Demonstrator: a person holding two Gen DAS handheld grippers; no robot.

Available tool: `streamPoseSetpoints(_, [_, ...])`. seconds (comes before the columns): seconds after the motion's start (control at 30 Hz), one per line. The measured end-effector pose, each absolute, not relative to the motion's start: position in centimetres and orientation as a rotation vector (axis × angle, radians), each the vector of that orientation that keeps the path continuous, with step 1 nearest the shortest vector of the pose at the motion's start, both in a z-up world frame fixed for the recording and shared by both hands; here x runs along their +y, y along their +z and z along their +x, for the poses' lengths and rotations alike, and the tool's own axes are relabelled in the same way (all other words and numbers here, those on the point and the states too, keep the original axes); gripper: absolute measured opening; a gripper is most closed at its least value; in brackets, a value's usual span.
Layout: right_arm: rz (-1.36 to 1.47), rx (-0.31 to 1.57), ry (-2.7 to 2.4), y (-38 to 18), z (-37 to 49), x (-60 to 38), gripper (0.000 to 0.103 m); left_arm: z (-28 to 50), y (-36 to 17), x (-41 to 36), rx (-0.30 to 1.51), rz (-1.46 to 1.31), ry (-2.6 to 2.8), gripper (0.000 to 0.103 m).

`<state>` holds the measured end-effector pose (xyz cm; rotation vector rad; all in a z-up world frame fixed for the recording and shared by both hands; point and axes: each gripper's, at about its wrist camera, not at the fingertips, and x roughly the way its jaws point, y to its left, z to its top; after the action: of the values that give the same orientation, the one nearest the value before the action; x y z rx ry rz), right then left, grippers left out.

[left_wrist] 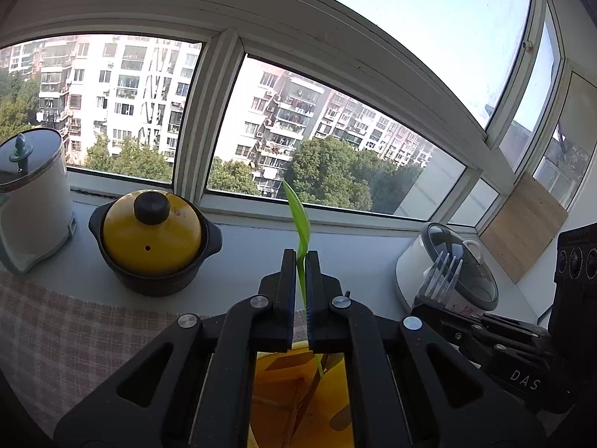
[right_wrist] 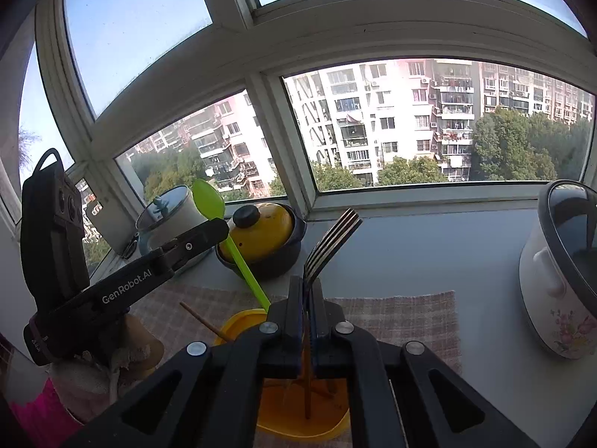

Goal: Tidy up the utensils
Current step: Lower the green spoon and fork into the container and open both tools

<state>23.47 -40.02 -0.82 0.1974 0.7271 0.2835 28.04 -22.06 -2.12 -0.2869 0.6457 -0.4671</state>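
Black linkage arms fill the bottom of each wrist view, and past them the jaws stand pressed together on a utensil. The left gripper [left_wrist: 302, 257] is clamped on a thin lime-green plastic spoon [left_wrist: 300, 220], held on its handle, with the bowl rising above the fingertips and the handle's end reaching down behind the jaws into a translucent amber-yellow plastic holder cup [left_wrist: 298, 392]. The right gripper [right_wrist: 306, 283] is closed on a metal four-tined fork [right_wrist: 332, 242], gripped just below the tines, which point up and away beyond the fingertips; its handle hangs below the jaws over the same cup [right_wrist: 242, 321], where wooden chopsticks [right_wrist: 201, 321] already lean.

My judgement: the spoon is very light, a little springy and smooth, so it may twist or slide in the pads; a hold lower on the handle would steady it. The fork is stiff, heavier and slick, and a grip so near its head leaves the long handle free to swing.

Both grippers tip moderately downward, side by side and close, the left one's fingers lying just to the left of the right one's. A yellow-lidded dark clay pot [left_wrist: 153, 239] sits well beyond the left jaws on the sill.
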Motion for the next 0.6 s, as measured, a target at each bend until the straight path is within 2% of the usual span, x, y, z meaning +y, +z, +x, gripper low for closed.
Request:
streamPoseSetpoints(0.1, [0.202, 0.736, 0.290, -1.1, 23.4, -39.9, 0.000, 27.8, -2.3, -22.3, 0.660, -0.267, -0.472, 0.003])
streamPoseSetpoints(0.17, [0.201, 0.736, 0.293, -1.2, 23.2, -39.9, 0.003, 27.6, -2.3, -22.4, 0.670, -0.261, -0.476, 0.018])
streamPoseSetpoints(0.2, [0.199, 0.734, 0.298, -1.1, 23.1, -39.8, 0.008, 27.4, -2.3, -22.4, 0.671, -0.262, -0.481, 0.031])
streamPoseSetpoints(0.23, [0.195, 0.738, 0.298, -1.1, 23.0, -39.7, 0.010, 27.2, -2.3, -22.4, 0.672, -0.261, -0.480, 0.039])
streamPoseSetpoints(0.3, [0.191, 0.727, 0.292, -1.0, 22.7, -39.7, 0.021, 26.9, -2.2, -22.4, 0.676, -0.259, -0.478, 0.040])
streamPoseSetpoints(0.33, [0.188, 0.722, 0.289, -0.9, 22.5, -39.7, 0.023, 26.8, -2.2, -22.4, 0.679, -0.259, -0.481, 0.040])
streamPoseSetpoints(0.6, [0.173, 0.716, 0.281, -0.6, 21.2, -39.7, 0.028, 25.6, -1.6, -21.5, 0.668, -0.265, -0.464, 0.040])
